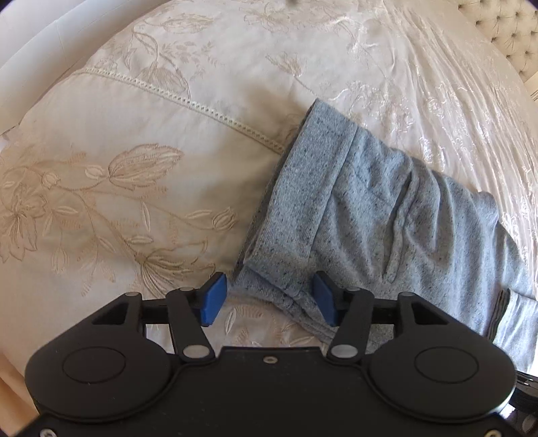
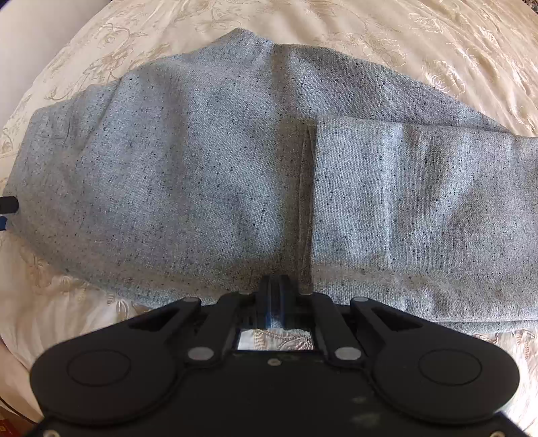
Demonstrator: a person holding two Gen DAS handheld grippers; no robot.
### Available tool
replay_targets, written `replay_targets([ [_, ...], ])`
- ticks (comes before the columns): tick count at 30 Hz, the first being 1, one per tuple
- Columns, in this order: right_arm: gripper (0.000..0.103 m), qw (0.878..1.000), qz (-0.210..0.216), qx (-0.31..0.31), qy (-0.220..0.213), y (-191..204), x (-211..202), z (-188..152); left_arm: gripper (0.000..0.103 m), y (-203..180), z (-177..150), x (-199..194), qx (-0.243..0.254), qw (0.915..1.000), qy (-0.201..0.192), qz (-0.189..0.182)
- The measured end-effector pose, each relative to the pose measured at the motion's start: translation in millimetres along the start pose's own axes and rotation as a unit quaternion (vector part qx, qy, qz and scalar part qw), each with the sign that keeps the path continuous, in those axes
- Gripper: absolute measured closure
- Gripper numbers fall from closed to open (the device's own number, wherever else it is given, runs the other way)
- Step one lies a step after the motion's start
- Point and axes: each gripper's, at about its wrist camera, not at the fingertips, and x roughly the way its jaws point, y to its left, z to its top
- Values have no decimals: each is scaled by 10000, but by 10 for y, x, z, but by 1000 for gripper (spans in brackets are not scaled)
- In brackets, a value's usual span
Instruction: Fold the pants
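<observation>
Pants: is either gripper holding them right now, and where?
The right gripper is shut on the pants at their near edge, mid-length. The left gripper is open, straddling the waistband corner, gripping nothing.

Left tongs [image 1: 269, 301] spread wide; right tongs [image 2: 276, 295] pinched together.

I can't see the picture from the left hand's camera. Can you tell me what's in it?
The left gripper points down with its blue fingers open, one on each side of the waistband corner of grey speckled pants. The pants lie on a cream bedspread stitched with flowers. A tufted headboard shows in the top right corner.
</observation>
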Motion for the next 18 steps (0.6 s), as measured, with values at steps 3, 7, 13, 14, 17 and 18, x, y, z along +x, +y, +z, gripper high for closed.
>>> replay_targets([
  [3, 97, 10000, -64, 14, 15, 34, 61, 33, 38, 70, -87, 61, -372, 9989, 74, -265],
  [7, 96, 9999, -127, 43, 35, 65, 95, 47, 30, 57, -77, 177, -454, 9981, 56, -404],
  [13, 97, 9999, -147, 24, 17, 85, 95, 35, 28, -57, 102, 336, -534, 9959, -103, -717],
  [14, 96, 9999, -144, 32, 16, 85, 97, 36, 28, -80, 133, 347, -579, 9955, -128, -741],
  [17, 96, 9999, -95, 73, -17, 62, 91, 19, 36, -108, 204, 362, -705, 9937, -207, -841],
  [18, 96, 9999, -70, 97, -31, 49, 78, 16, 55, -111, 217, 347, -722, 9936, -220, -836],
])
